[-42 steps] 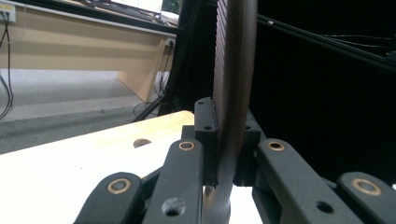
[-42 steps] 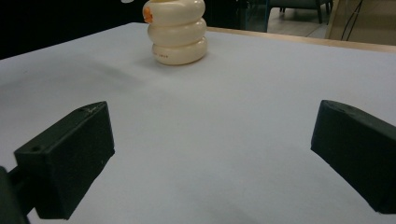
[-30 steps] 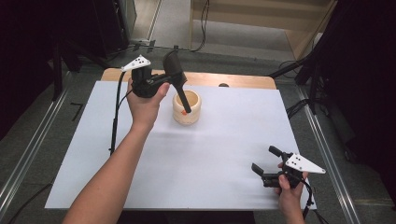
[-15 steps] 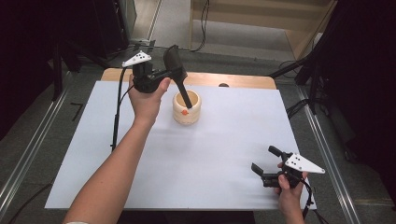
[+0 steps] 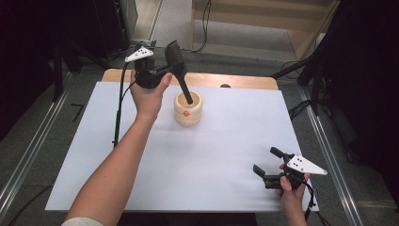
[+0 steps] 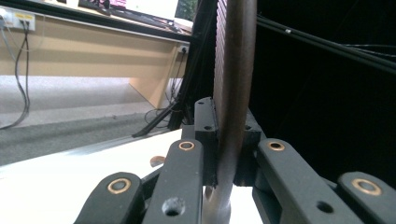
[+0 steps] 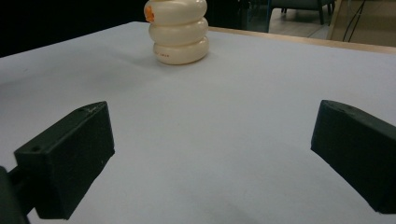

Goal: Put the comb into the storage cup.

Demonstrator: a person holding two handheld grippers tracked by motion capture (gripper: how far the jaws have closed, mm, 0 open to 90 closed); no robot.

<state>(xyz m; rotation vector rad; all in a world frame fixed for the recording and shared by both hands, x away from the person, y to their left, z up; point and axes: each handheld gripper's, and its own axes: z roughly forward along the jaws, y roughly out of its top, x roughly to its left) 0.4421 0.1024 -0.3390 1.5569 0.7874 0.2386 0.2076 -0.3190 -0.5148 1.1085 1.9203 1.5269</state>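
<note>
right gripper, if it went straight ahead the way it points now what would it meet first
Probably the cream ribbed holder: the open right gripper faces it across bare white table. It sits slightly left of centre, so a miss is possible.

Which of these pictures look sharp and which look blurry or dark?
High view: evenly lit, the white table bright, the surroundings nearly black. Left gripper view: the dark tool sits so close that it blurs. Right gripper view: the black jaws look soft, the cream cup sharper.
</note>
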